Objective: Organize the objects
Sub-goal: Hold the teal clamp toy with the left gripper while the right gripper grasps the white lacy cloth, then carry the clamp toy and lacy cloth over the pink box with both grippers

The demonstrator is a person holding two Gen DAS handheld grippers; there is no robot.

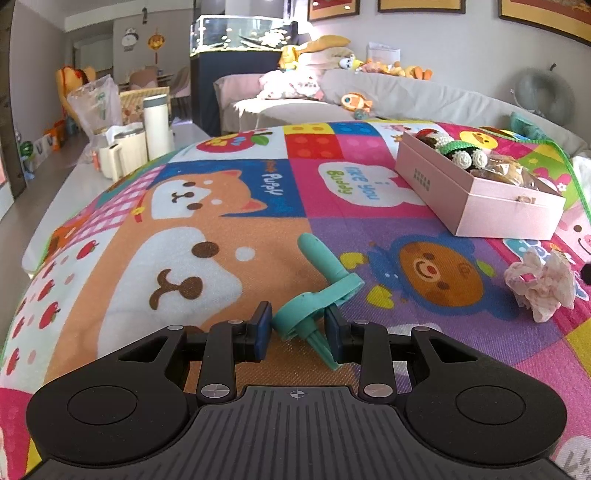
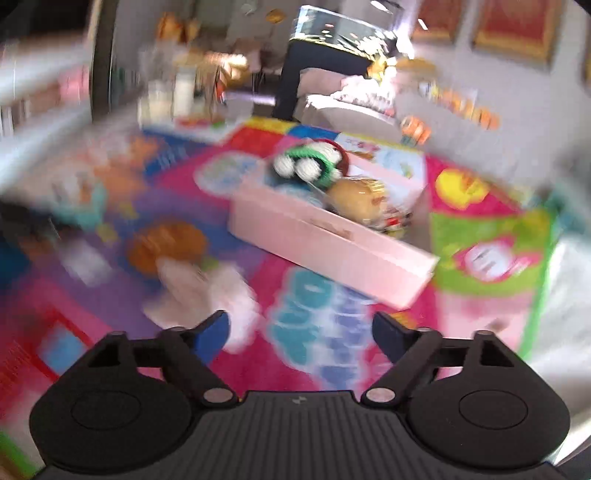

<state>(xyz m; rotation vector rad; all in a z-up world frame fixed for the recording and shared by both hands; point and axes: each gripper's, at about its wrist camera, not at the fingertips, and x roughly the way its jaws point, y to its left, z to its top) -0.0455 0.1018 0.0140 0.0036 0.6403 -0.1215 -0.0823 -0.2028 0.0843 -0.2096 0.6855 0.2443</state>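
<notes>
A teal plastic tool [image 1: 316, 288] with a ring and a long handle lies low over the colourful play mat [image 1: 207, 221]. My left gripper [image 1: 297, 326] is shut on its ring end. A pink open box [image 1: 476, 195] holding crocheted toys and a wrapped bun sits to the right on the mat. A crumpled pinkish tissue [image 1: 541, 288] lies near its front corner. The right wrist view is blurred. There my right gripper [image 2: 301, 328] stands open and empty above the mat, with the tissue [image 2: 207, 291] just ahead of its left finger and the pink box [image 2: 325, 240] beyond.
A white flask [image 1: 158, 125], a cream jug [image 1: 123, 153] and a plastic bag [image 1: 98, 105] stand on the grey surface left of the mat. Behind the mat runs a covered sofa [image 1: 406, 92] with plush toys, and beyond it a fish tank [image 1: 240, 33].
</notes>
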